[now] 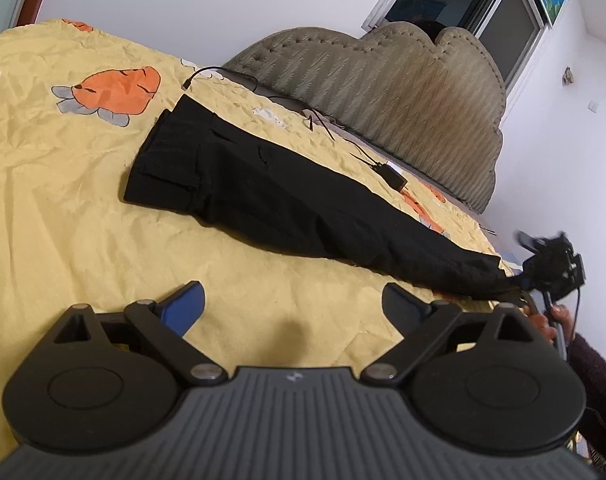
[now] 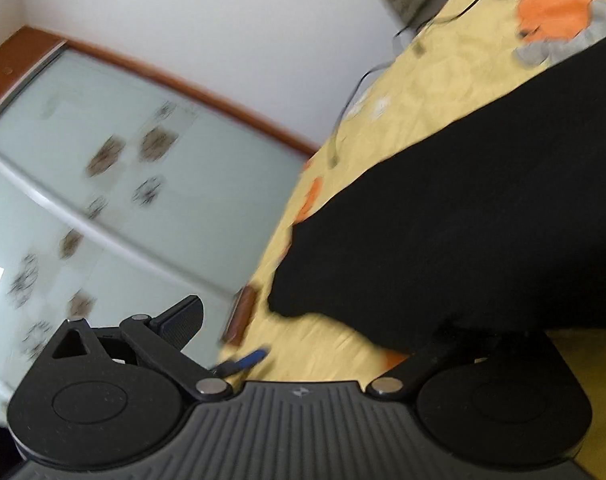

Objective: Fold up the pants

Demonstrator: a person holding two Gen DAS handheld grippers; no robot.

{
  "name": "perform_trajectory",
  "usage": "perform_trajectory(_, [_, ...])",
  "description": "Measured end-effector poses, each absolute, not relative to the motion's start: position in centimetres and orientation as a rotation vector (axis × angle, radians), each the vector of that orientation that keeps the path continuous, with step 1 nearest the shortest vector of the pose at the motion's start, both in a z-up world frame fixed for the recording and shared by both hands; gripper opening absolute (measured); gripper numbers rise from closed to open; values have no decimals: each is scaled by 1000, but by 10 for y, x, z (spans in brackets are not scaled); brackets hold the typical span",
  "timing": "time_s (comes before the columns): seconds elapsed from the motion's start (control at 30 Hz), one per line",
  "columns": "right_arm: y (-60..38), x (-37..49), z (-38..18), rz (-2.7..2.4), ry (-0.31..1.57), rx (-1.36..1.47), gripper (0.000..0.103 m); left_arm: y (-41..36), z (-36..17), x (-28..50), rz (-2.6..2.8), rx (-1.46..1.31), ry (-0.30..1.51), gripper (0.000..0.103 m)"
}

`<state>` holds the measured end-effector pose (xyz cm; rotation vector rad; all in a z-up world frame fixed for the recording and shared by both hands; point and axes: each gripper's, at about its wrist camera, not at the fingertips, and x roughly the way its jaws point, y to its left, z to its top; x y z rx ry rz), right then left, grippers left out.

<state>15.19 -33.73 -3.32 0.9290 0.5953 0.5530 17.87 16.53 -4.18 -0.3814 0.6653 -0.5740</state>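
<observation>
Black pants (image 1: 263, 184) lie folded lengthwise on the yellow bedsheet (image 1: 63, 208), with the waistband at the far left and the legs running toward the bed's right edge. My left gripper (image 1: 295, 304) hovers open over bare sheet, just short of the legs, with nothing between its fingers. My right gripper (image 1: 551, 268), held by a hand (image 1: 543, 320), is at the hem end. In the blurred right wrist view the pants (image 2: 463, 220) cover the right finger, the left finger (image 2: 183, 320) stands free, and the right gripper (image 2: 315, 320) has its jaws spread wide.
A padded grey headboard (image 1: 383, 92) runs along the far side. Black cables and a charger box (image 1: 391, 174) lie on the sheet just beyond the pants. A brown flat object (image 2: 243, 312) sits near the bed edge, beside a frosted glass door (image 2: 123, 160).
</observation>
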Motion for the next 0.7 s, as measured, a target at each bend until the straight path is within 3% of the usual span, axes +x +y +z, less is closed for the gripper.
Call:
perform_trajectory(0.23, [-301,166,-27,485,678,682,103,167,-43,178,-579,-391,660,94])
perform_trajectory(0.33, [-312,165,-28,635,707,840,103,167,-43,177,-581,-391,656,94])
perform_trajectory(0.47, [-333,159,-24,712,602,990,103,166,-44,177,-582,-387,658,95])
perform_trajectory(0.7, [-301,165,-24,517,685,655,103,165,-44,176,-579,-389,659,95])
